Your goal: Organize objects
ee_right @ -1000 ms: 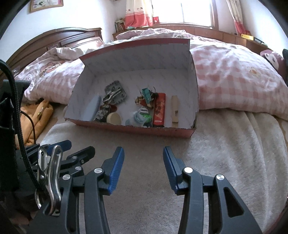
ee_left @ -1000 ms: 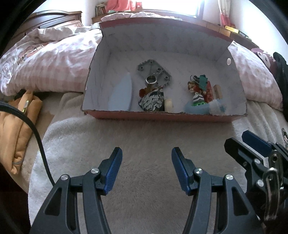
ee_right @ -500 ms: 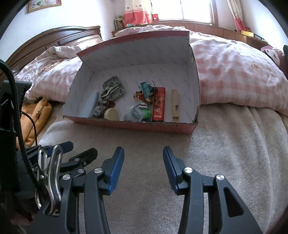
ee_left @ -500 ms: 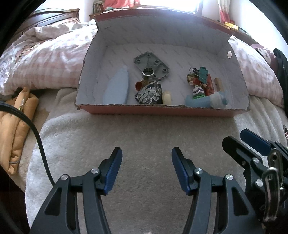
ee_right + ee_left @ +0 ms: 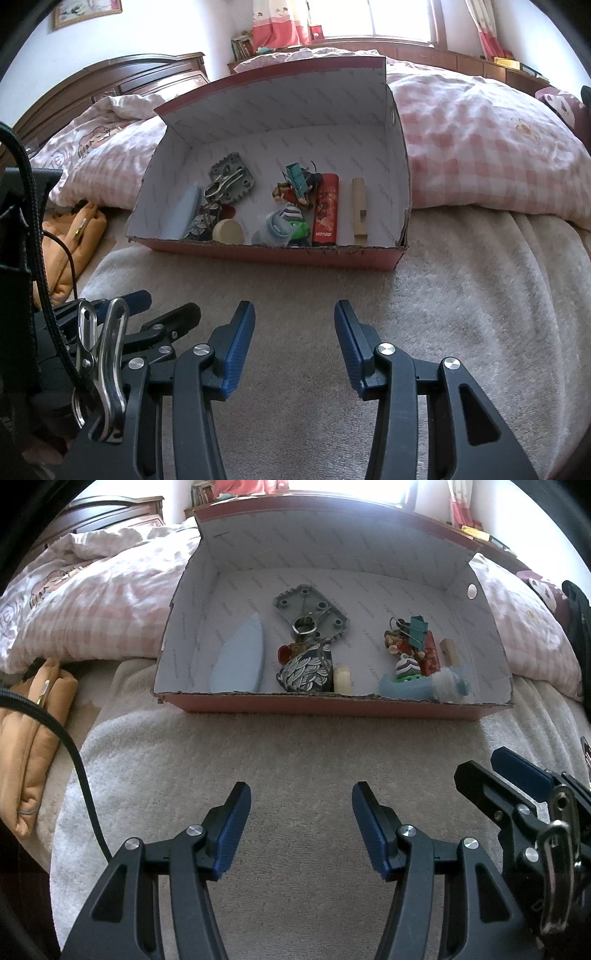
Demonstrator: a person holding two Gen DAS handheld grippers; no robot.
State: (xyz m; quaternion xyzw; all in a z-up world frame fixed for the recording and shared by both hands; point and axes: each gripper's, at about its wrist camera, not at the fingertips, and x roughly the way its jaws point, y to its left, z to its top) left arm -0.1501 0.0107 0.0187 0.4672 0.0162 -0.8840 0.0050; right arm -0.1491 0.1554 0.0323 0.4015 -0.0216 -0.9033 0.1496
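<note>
An open red cardboard box point(image 5: 332, 709) point(image 5: 273, 253) with a white inside stands on a beige blanket on the bed. In it lie a grey metal plate point(image 5: 310, 607) point(image 5: 232, 177), a pale blue oval pad point(image 5: 240, 657), a patterned pouch point(image 5: 304, 670), a cream disc point(image 5: 228, 230), a red lighter point(image 5: 325, 210), a wooden block point(image 5: 358, 206) and a cluster of small toys point(image 5: 406, 638). My left gripper point(image 5: 301, 827) and my right gripper point(image 5: 294, 341) are both open and empty, above the blanket in front of the box.
A pink checked quilt point(image 5: 480, 147) lies behind and beside the box. An orange cloth bundle point(image 5: 29, 738) sits at the left bed edge. A dark wooden headboard point(image 5: 110, 81) stands at the back left. A black cable point(image 5: 74, 753) hangs at the left.
Both grippers have risen and tilted down, so the box is seen more from above and closer. Both stay open. Nothing in the box has moved.
</note>
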